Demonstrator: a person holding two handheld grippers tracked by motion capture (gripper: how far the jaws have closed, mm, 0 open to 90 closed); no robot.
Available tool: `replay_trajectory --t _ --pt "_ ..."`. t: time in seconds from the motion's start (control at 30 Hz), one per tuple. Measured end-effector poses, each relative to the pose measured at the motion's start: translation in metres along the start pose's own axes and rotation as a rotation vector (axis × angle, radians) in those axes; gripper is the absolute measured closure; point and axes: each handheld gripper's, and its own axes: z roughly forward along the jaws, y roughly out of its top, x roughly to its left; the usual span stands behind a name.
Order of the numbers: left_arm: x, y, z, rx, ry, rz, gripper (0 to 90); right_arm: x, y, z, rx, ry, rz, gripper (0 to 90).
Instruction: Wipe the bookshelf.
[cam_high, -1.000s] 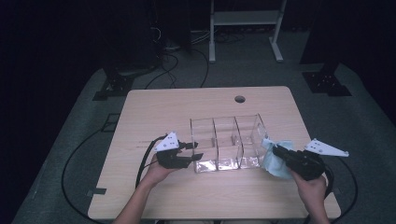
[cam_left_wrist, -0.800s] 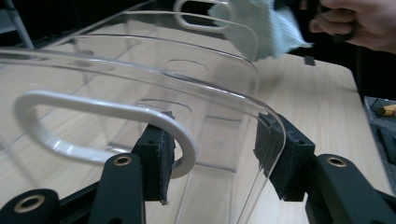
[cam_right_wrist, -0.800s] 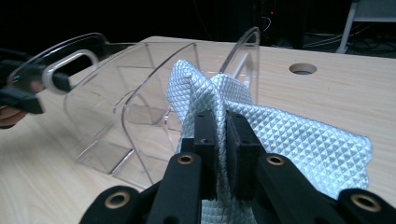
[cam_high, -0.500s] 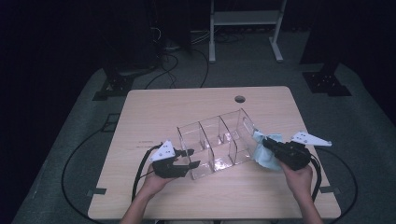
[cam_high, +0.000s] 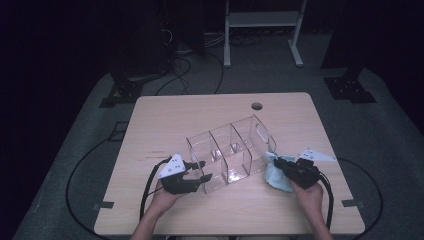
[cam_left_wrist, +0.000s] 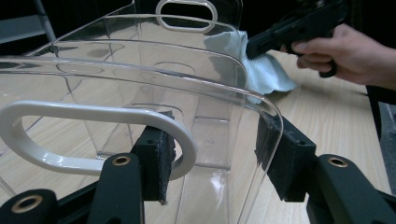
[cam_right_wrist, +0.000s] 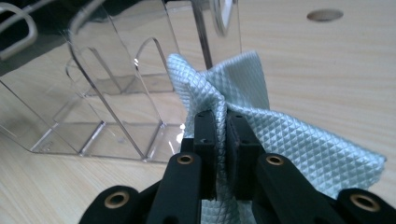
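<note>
Field notes, cleaning job in hand. A clear acrylic organiser with three compartments and cut-out handles (cam_high: 231, 152) lies tipped on its side, skewed on the pale wooden worktop (cam_high: 165, 120), open side turned toward the left of the high view.

Left gripper (cam_high: 204, 171) sits at the organiser's near end. In the left gripper view its jaws stand partly apart and straddle the end wall by the handle slot; one foam pad (cam_left_wrist: 156, 158) sits against the handle rim, the other pad lies close to the curved wall edge. Whether both press firmly I cannot tell; it reads as a bracing hold.

Right gripper (cam_high: 276, 163) is at the far end, jaws closed tight on a pale blue waffle-weave cloth (cam_right_wrist: 280, 130). The cloth bunches above the pads and drapes onto the worktop, just beside the organiser's end wall.

Risks, as judged:
- A wipe pushed hard against the end wall could slide or spin the organiser on the smooth worktop, if the left hold is loose.
- Slick acrylic may slip out of the left pads, since they catch only a thin wall near its edge.
- The loose cloth tail could snag on a divider or handle cut-out and drag the organiser along.
- The trailing cables may catch the worktop edge.

Writing: no brand, label or lettering readable on organiser, cloth or grippers.
</note>
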Motion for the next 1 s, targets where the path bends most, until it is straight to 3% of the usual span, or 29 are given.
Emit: replay_trajectory --t 0.17,0.27,0.4,0.5,0.57,0.63,0.8,0.9,1.0 --pt "0.0 0.0 0.001 -0.006 0.006 -0.002 47.4 0.006 0.011 -0.008 -0.042 -0.003 -0.025 83.3" --pt "-0.002 0.0 0.0 -0.004 0.008 -0.001 47.5 0.005 0.007 0.002 0.002 -0.011 -0.033 83.3" --pt "-0.003 0.0 0.001 -0.003 0.015 0.0 47.5 0.0 -0.004 0.018 0.077 -0.017 -0.005 83.3" --pt "-0.004 0.0 0.001 0.0 0.014 0.005 47.4 -0.001 -0.004 0.017 0.085 -0.016 0.002 83.3" --pt "-0.004 0.0 0.001 -0.001 0.016 0.005 47.4 0.0 -0.002 0.014 0.075 -0.018 -0.001 83.3" --pt "-0.004 0.0 0.001 0.002 0.019 0.003 47.3 0.005 0.004 -0.002 0.009 -0.019 -0.007 83.3" --pt "-0.005 0.001 0.0 0.013 0.024 0.004 46.7 0.017 0.025 -0.027 -0.094 -0.034 -0.05 83.3" --pt "-0.004 0.001 -0.001 0.012 0.039 -0.005 42.7 0.019 0.036 -0.032 -0.124 -0.043 -0.064 83.3" --pt "-0.006 0.002 0.0 0.008 0.037 0.012 47.1 0.018 0.039 -0.028 -0.116 -0.058 -0.066 83.4"
